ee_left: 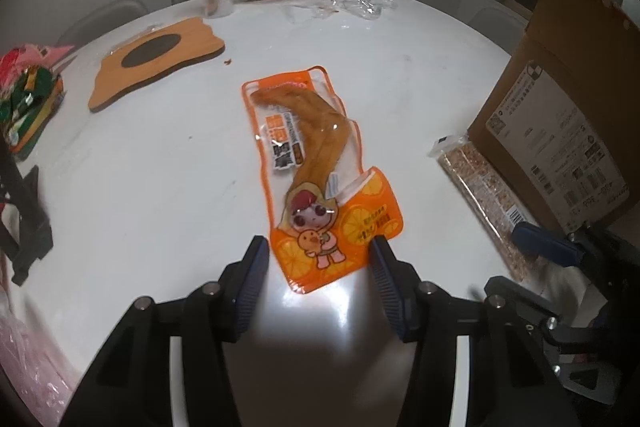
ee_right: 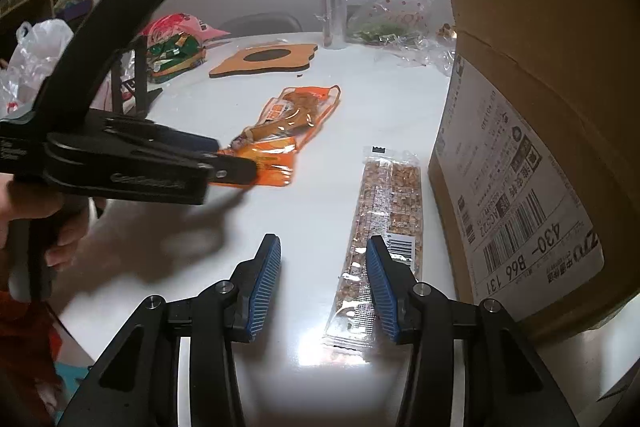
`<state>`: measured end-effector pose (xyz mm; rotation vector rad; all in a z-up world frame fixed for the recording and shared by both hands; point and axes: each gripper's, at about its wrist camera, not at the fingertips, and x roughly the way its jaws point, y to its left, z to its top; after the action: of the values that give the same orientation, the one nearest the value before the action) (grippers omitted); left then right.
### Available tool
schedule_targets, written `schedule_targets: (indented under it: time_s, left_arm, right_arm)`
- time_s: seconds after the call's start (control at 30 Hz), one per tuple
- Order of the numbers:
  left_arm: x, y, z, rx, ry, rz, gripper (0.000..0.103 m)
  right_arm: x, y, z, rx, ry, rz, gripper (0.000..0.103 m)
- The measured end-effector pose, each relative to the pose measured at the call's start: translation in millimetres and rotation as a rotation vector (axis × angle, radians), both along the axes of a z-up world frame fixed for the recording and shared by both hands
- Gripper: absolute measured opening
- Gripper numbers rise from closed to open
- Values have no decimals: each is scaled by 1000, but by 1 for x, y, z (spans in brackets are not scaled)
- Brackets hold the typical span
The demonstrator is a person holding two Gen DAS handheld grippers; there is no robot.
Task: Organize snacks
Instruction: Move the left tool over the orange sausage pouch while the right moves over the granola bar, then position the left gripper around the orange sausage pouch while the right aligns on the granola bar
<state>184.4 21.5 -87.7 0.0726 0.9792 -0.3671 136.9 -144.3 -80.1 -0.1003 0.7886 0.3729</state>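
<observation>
Left jaws [ee_left: 318,251] stand apart astride the near end of the orange pouch [ee_left: 316,167], lying mid-tabletop [ee_left: 160,155]; right jaws [ee_right: 324,251] stand apart, one pad over the bar [ee_right: 384,227] beside the box [ee_right: 532,131]. Both packs look light, slick and floppy; pinch the sealed ends. The box's inside is hidden.

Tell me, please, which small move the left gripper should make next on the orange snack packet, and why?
Probably close the left gripper on the orange snack packet. The packet's near end lies between the fingers, flat on the white table, and the pads do not yet seem to press it.
</observation>
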Motion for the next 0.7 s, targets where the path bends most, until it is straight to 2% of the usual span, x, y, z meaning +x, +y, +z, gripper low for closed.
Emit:
schedule_targets:
  time_s: [0.07,0.13,0.27,0.33,0.5,0.53,0.7]
  left_arm:
    - [4,-1,4,-17,5,5,54]
    - [10,-7,8,-9,-6,8,69]
    - [33,-22,7,27,2,27,70]
    - [44,-28,4,49,11,39,68]
    - [53,-35,3,87,8,49,54]
    - [52,-36,3,93,5,42,49]
    - [37,-35,2,115,-13,19,47]
  right_arm:
    - [1,0,1,6,2,4,41]
    - [1,-2,1,17,6,6,41]
    - [3,-3,1,23,6,15,41]
    - [3,-5,1,26,5,21,40]
    - [5,-8,1,48,10,39,41]
    - [5,-8,1,48,10,44,41]
    - [2,-9,4,44,0,44,38]
